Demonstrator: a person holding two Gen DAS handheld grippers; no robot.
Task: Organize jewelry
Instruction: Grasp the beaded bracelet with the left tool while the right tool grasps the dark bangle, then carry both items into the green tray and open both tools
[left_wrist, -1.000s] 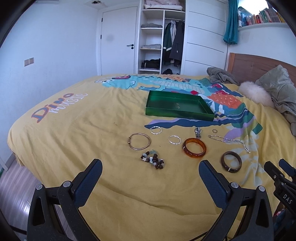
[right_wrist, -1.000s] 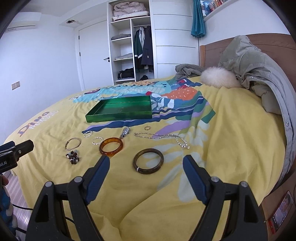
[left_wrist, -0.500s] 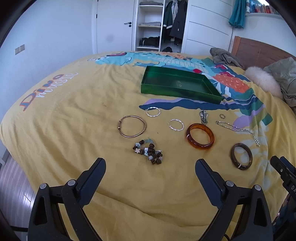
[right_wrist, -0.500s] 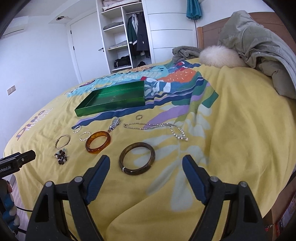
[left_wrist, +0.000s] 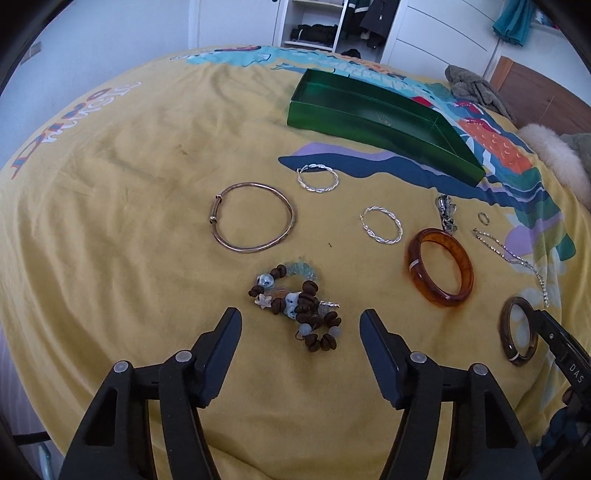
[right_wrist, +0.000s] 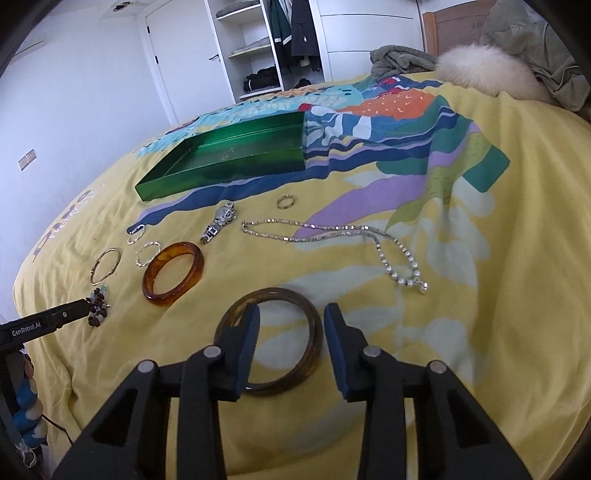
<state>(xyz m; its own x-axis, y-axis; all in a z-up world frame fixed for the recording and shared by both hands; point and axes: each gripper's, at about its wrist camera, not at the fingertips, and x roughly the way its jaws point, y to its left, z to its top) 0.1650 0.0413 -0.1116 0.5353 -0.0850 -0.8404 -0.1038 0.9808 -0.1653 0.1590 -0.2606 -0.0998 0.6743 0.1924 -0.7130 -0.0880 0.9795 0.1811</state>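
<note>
From the left wrist, the left gripper (left_wrist: 300, 326) points down at the beaded bracelet (left_wrist: 295, 306), a loose heap of brown and pale beads on the yellow bed cover (left_wrist: 110, 240). Its jaws are closing, about halfway in, with the near end of the heap between the tips and no pad on it yet; a limp pile needs pinching from both sides. Taking the green tray (left_wrist: 373, 118) as landmark, everything lies on its near side: two twisted silver hoops (left_wrist: 317, 179) closest, the thin bangle (left_wrist: 253, 218) and amber bangle (left_wrist: 441, 267) nearer the camera, the beads nearest. The tray looks nearly empty, presumably the place for it all.

From the right wrist, the right gripper (right_wrist: 291, 325) is closing astride the right arc of the dark bangle (right_wrist: 269, 339), one finger inside the ring, one outside, not yet pressing. Gripping across the band suits a rigid hoop lying flat. A chain necklace (right_wrist: 332, 236), watch (right_wrist: 219, 221) and small ring (right_wrist: 286, 202) lie between this bangle and the tray.
</note>
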